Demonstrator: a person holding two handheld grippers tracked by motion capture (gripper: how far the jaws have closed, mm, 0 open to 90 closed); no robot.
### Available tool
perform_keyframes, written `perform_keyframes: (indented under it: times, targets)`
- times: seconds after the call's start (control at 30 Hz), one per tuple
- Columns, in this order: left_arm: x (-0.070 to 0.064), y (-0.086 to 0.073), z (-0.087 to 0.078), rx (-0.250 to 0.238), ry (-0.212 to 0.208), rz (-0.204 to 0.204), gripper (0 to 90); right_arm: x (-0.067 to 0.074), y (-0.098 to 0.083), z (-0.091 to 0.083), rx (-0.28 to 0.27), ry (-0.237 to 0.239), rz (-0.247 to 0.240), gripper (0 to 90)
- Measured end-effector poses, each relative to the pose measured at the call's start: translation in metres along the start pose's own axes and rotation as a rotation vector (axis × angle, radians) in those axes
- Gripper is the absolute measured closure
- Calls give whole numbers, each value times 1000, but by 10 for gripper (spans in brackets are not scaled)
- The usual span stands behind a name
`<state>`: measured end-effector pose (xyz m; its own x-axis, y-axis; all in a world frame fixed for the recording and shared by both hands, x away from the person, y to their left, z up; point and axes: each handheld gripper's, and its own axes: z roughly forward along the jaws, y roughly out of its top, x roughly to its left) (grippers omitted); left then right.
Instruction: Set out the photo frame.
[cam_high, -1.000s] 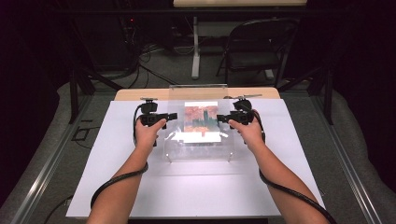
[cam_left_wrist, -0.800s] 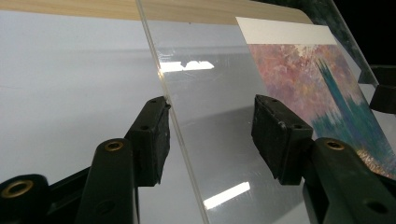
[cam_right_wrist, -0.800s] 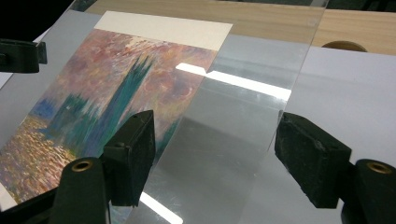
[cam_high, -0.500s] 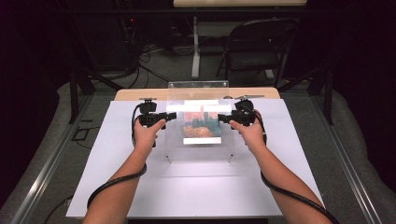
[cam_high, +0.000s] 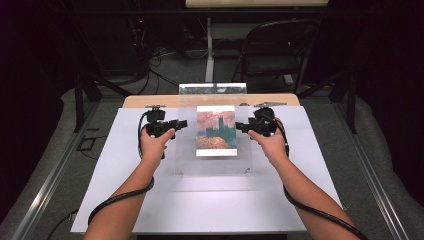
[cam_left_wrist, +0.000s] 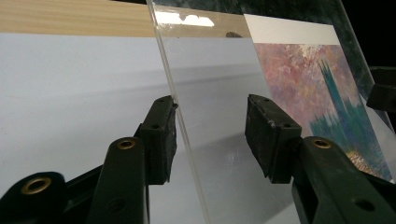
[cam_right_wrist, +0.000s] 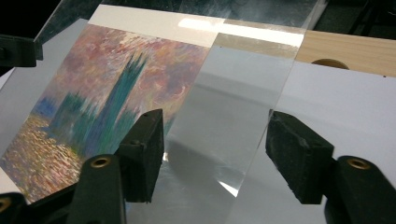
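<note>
A clear acrylic sheet (cam_high: 215, 165) stands tilted on the white table, with a painted print (cam_high: 216, 130) of towers under a pink sky behind it. My left gripper (cam_high: 182, 123) is at the sheet's left edge and my right gripper (cam_high: 240, 126) at its right edge. In the left gripper view the sheet's edge (cam_left_wrist: 187, 140) runs between the jaws of the left gripper (cam_left_wrist: 210, 135); one pad (cam_left_wrist: 161, 135) is close to it, the other stands apart. In the right gripper view the right gripper (cam_right_wrist: 215, 149) straddles the sheet's edge (cam_right_wrist: 252, 154) with gaps. Both pairs of jaws have just been closing around the sheet.
The white tabletop (cam_high: 200, 205) stretches toward the person; a wooden strip (cam_high: 150, 101) borders its far side. A folding chair (cam_high: 275, 50) and cables are on the floor beyond. Each gripper's cable trails back along the forearm.
The sheet and print have tipped up from a flatter lie to a steeper tilt. Both hands stayed at the sheet's sides, the right one shifting slightly.
</note>
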<state>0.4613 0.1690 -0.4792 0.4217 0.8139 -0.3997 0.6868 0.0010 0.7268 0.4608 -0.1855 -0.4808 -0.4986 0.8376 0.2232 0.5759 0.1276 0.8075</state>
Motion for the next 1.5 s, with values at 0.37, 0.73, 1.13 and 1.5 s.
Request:
perform_keyframes:
  times: [0.37,0.73,1.13,1.5]
  targets:
    - [-6,-3,-13,-34,-13,11,575,4,1,-14,-21,3,-13,447]
    - [-11,-7,-24,-60,-21,22,604,10,0,-27,-40,-1,-25,496]
    - [-18,-11,-39,-84,-29,46,634,18,-2,-42,-66,-7,-53,530]
    - [-26,-17,-53,-105,-35,76,659,23,-7,-57,-97,5,-60,586]
